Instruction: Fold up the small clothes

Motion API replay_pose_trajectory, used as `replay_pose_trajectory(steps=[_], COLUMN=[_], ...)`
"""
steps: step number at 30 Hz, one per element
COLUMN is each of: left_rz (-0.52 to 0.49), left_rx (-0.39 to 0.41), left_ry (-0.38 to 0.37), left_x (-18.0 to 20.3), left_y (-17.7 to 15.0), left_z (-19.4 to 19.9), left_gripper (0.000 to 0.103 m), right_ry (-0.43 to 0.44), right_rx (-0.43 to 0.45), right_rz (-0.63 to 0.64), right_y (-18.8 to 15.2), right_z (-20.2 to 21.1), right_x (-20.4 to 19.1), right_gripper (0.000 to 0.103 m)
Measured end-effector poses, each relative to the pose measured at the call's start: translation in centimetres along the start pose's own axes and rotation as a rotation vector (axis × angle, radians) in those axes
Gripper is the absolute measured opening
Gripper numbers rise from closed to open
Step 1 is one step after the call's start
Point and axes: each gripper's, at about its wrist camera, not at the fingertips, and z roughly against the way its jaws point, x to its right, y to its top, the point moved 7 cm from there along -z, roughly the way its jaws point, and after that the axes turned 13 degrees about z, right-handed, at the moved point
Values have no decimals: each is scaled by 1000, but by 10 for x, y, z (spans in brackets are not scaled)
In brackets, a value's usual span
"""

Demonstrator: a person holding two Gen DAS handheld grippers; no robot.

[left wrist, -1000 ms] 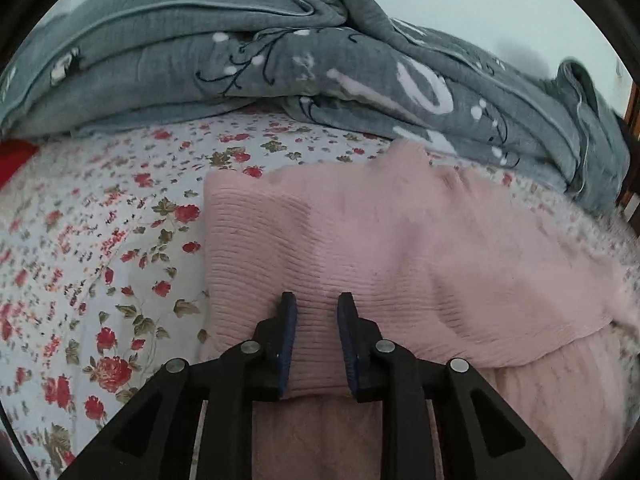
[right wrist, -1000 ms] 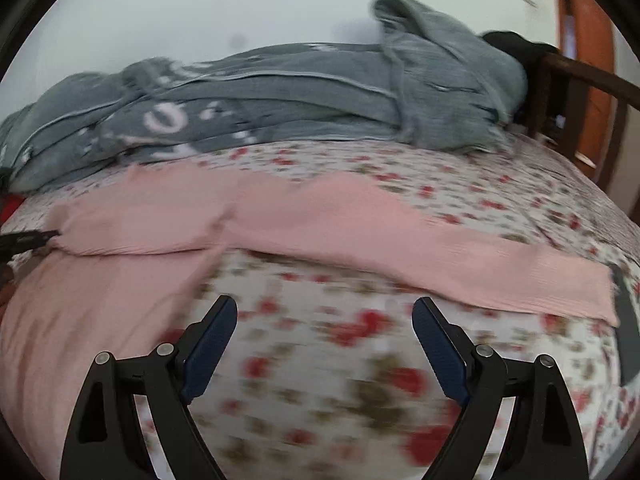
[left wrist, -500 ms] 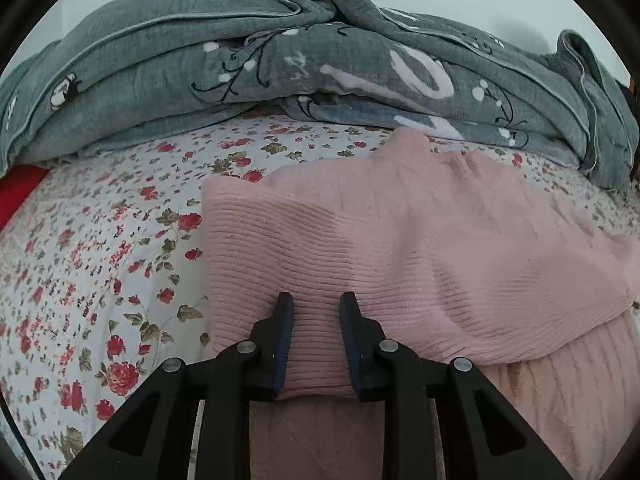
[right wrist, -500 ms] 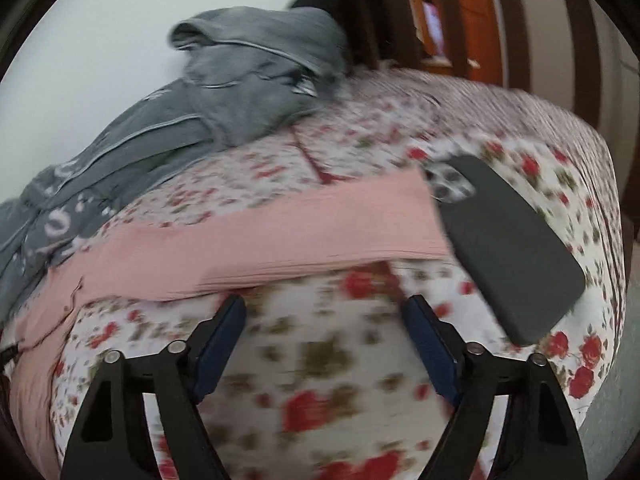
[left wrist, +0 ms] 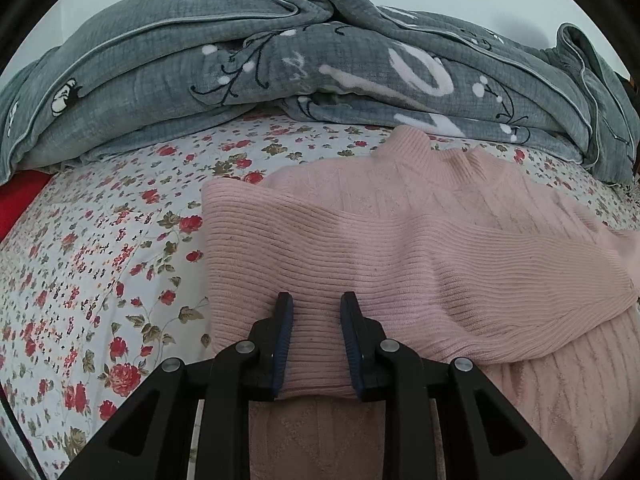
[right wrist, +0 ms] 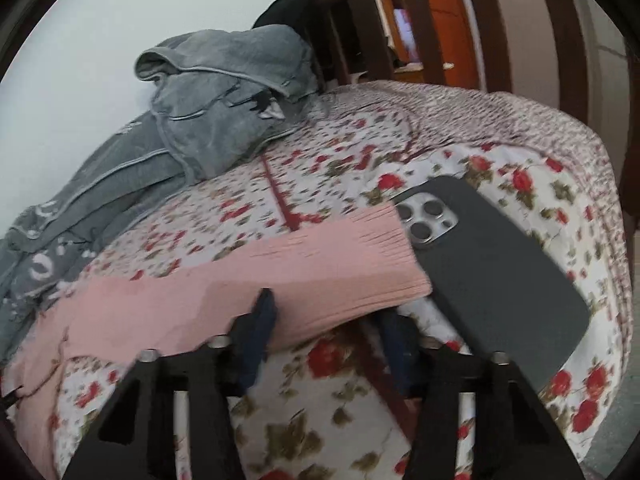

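Observation:
A pink ribbed sweater (left wrist: 420, 248) lies on the floral bed sheet (left wrist: 100, 248), one sleeve folded across its body. My left gripper (left wrist: 316, 320) is shut on that folded sleeve's cuff, over the sweater's lower part. In the right wrist view the other pink sleeve (right wrist: 280, 280) stretches out flat to the right. My right gripper (right wrist: 328, 312) is open around its cuff end: the left finger lies on top of the sleeve, and the right finger is under the cuff edge and partly hidden.
A rumpled grey quilt (left wrist: 280, 68) lies along the far side by the wall; it also shows in the right wrist view (right wrist: 224, 108). A dark phone (right wrist: 500, 276) lies face down beside the cuff. A wooden bed rail (right wrist: 420, 12) stands behind. The bed edge drops off at right.
My right gripper swung right along the outstretched sleeve and moved in onto its cuff by the phone. My left gripper kept its hold and barely moved.

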Motion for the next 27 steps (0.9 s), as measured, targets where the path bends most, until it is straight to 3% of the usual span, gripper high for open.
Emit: replay_pose_trajectory(steps=[1,2,4,9,12,13,14,15,19,22,27], left_rz=[-5,-9,-17,19,94,114,147,169,275,386,467], left_rx=[2,3,8,10,10,19,50,74,109,113,139], left_ry=[5,11,22,-20,-140,-165,-173,-169,-179,-143,-6], left_x=[0,1,2,-3,-14,-19,-29,-36,-77,-120,-182], left_y=[0,0,0,3,7,9,13,15,21,19,13], left_z=[0,0,1,7,19,24,33,39,56,57,55], left_gripper=[24,24,25,27,43,55,67,70,71,71,71], right_ry=[-27,-34,4,-46,-41,-35,-34,-31,27,103,274], right_rx=[12,31,59,175,246,258,264,272,358,392,400], right_rz=[6,13,19,46,84,111,146,187,321,389,471], right_y=[1,3,6,21,40,49,58,69,103,119,117], right_z=[2,5,8,35,60,67,75,84,132,159,183], right_x=[2,3,-3,-22,-51,-65,-81,-100,-182,-256,-392], right_gripper=[24,6,5,5,5,5,5,5,5,5,5])
